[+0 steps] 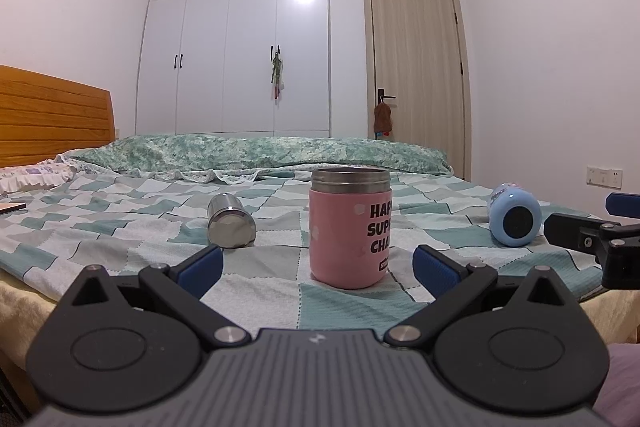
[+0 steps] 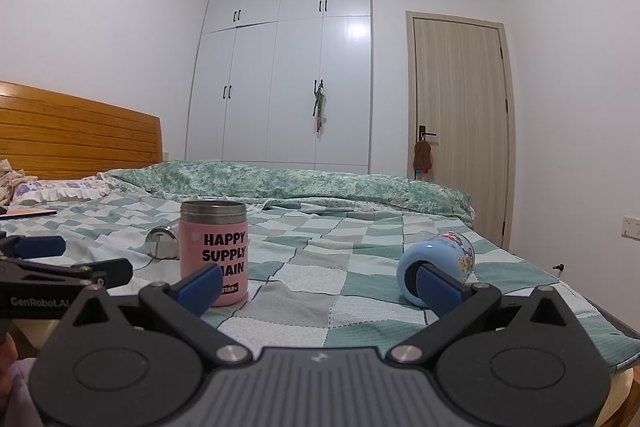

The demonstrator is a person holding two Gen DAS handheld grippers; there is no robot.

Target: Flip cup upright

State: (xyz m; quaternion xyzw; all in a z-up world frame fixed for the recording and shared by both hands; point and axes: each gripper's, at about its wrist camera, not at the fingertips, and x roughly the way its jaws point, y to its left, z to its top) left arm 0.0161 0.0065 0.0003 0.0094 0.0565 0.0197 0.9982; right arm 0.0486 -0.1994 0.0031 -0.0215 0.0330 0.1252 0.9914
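A pink cup (image 1: 349, 229) with a steel rim and black lettering stands upright on the checked bedspread; it also shows in the right wrist view (image 2: 213, 251). A steel cup (image 1: 230, 227) lies on its side to its left, partly hidden behind the pink cup in the right wrist view (image 2: 161, 242). A light blue cup (image 1: 515, 215) lies on its side at the right, base toward me (image 2: 434, 269). My left gripper (image 1: 318, 269) is open and empty, just short of the pink cup. My right gripper (image 2: 320, 287) is open and empty, between the pink and blue cups.
The bed (image 1: 120, 227) has a folded green quilt (image 1: 260, 153) along its far side, a wooden headboard (image 1: 52, 107) at left, and a flat dark object (image 2: 28, 213) near the pillow. A white wardrobe (image 1: 236, 39) and door (image 1: 416, 67) stand behind.
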